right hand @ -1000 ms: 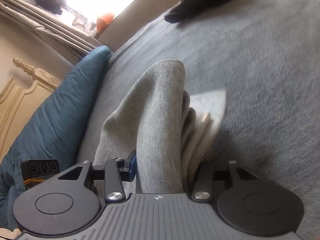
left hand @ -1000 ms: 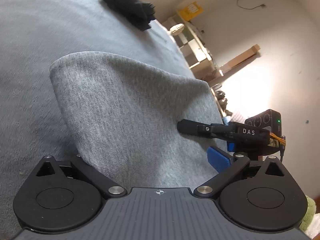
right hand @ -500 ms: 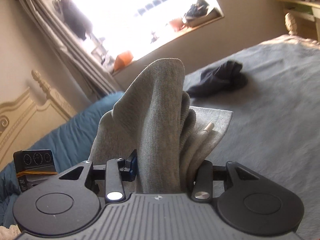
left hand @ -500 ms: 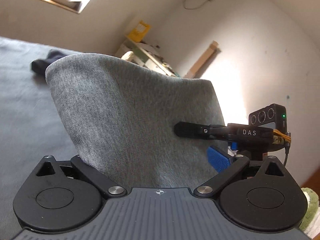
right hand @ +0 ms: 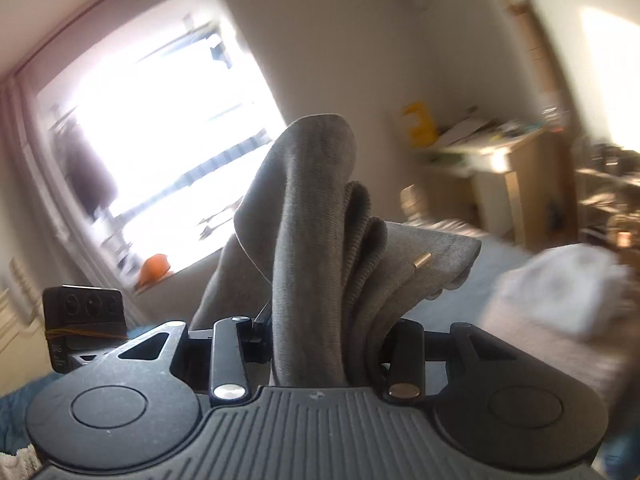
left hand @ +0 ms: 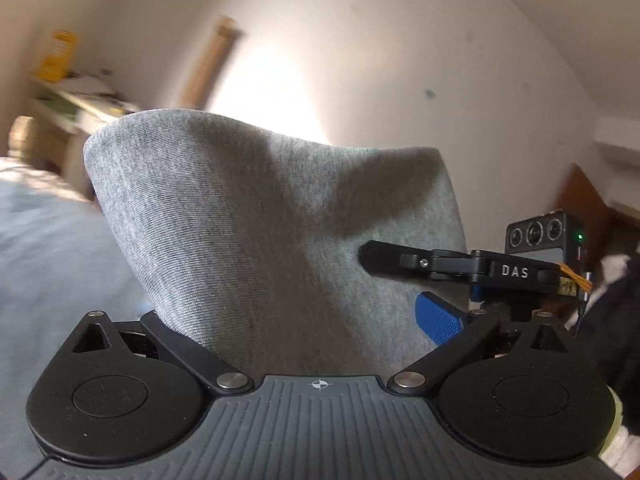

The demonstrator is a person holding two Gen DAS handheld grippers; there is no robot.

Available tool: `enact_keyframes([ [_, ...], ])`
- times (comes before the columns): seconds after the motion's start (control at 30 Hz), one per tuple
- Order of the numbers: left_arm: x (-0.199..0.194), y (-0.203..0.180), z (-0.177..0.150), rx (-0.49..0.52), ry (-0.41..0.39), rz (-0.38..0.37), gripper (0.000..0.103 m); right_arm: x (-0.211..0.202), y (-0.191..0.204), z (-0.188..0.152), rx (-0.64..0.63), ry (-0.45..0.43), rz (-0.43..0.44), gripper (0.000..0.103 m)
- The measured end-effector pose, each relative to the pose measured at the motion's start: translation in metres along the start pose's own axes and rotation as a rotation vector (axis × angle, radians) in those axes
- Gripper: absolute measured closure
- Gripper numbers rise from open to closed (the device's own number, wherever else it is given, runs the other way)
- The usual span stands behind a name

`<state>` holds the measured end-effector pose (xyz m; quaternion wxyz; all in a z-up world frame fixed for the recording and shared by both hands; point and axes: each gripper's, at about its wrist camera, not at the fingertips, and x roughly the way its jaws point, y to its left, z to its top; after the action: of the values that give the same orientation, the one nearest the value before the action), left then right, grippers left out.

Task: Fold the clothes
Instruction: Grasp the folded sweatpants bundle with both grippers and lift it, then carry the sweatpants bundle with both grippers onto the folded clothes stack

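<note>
Both grippers are clamping the grey garment (left hand: 272, 240) aloft, likely to carry it folded; left gripper (left hand: 316, 344) is pinching one edge; right gripper (right hand: 320, 344) is squeezing bunched layers.

left gripper (left hand: 316, 320): dark grey ribbed body, white crosshair mark, two black round discs, black link arms with silver screws.
right gripper (right hand: 320, 340): same ribbed grey body, black discs, silver screws on upright black links.
pad (left hand: 438, 322): blue, textured, seen in the left wrist view.
lettering: white "DAS" on black bar.
sensor box (left hand: 544, 232): black, three round lenses, green light, orange cable.
</note>
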<state>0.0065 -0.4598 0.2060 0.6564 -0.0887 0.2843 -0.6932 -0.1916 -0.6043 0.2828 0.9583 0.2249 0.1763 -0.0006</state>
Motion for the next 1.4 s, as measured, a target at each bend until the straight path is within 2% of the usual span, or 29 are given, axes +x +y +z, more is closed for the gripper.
enact_keyframes([
  [0.13,0.153,-0.031,-0.007,0.005,0.133,-0.167,0.002,-0.088,-0.103,-0.014,0.112,-0.113,-0.136,0.059],
  [0.23,0.255,-0.051,-0.027,0.01,0.259,-0.223,0.002,-0.135,-0.181,-0.039,0.213,-0.176,-0.186,0.059],
  [0.37,0.364,-0.062,-0.052,0.052,0.432,-0.203,0.002,-0.16,-0.286,-0.092,0.439,-0.261,-0.175,0.06],
  [0.5,0.43,-0.041,-0.064,0.036,0.568,-0.14,0.003,-0.159,-0.366,-0.135,0.621,-0.303,-0.097,0.06],
  [0.6,0.46,-0.024,-0.06,0.045,0.633,-0.111,0.003,-0.155,-0.417,-0.158,0.739,-0.317,-0.033,0.06],
  [0.7,0.48,-0.015,-0.059,0.054,0.678,-0.093,0.004,-0.149,-0.446,-0.171,0.82,-0.318,0.011,0.06],
  [0.8,0.504,-0.001,-0.067,0.05,0.71,-0.06,0.004,-0.143,-0.475,-0.191,0.892,-0.314,0.019,0.06],
  [0.83,0.51,0.001,-0.076,0.072,0.728,-0.029,0.004,-0.141,-0.484,-0.206,0.94,-0.305,0.024,0.06],
  [0.87,0.515,0.01,-0.087,0.063,0.753,0.018,0.004,-0.133,-0.497,-0.218,0.977,-0.282,0.018,0.06],
  [0.93,0.524,0.028,-0.109,0.037,0.805,0.119,0.004,-0.115,-0.522,-0.245,1.034,-0.219,-0.05,0.06],
  [0.97,0.529,0.038,-0.115,0.013,0.822,0.141,0.005,-0.112,-0.531,-0.254,1.062,-0.215,-0.044,0.06],
  [1.03,0.531,0.05,-0.119,-0.022,0.81,0.117,0.005,-0.111,-0.541,-0.262,1.087,-0.221,-0.019,0.061],
  [1.13,0.529,0.048,-0.113,-0.003,0.76,0.081,0.004,-0.115,-0.539,-0.251,1.012,-0.216,-0.019,0.06],
  [1.27,0.509,0.039,-0.108,0.052,0.707,0.145,0.004,-0.115,-0.54,-0.257,0.989,-0.172,-0.07,0.056],
  [1.33,0.492,0.031,-0.105,0.092,0.674,0.177,0.004,-0.127,-0.539,-0.259,0.999,-0.169,-0.08,0.038],
  [1.4,0.478,0.02,-0.102,0.148,0.625,0.179,0.004,-0.151,-0.532,-0.259,0.95,-0.219,-0.107,0.035],
])
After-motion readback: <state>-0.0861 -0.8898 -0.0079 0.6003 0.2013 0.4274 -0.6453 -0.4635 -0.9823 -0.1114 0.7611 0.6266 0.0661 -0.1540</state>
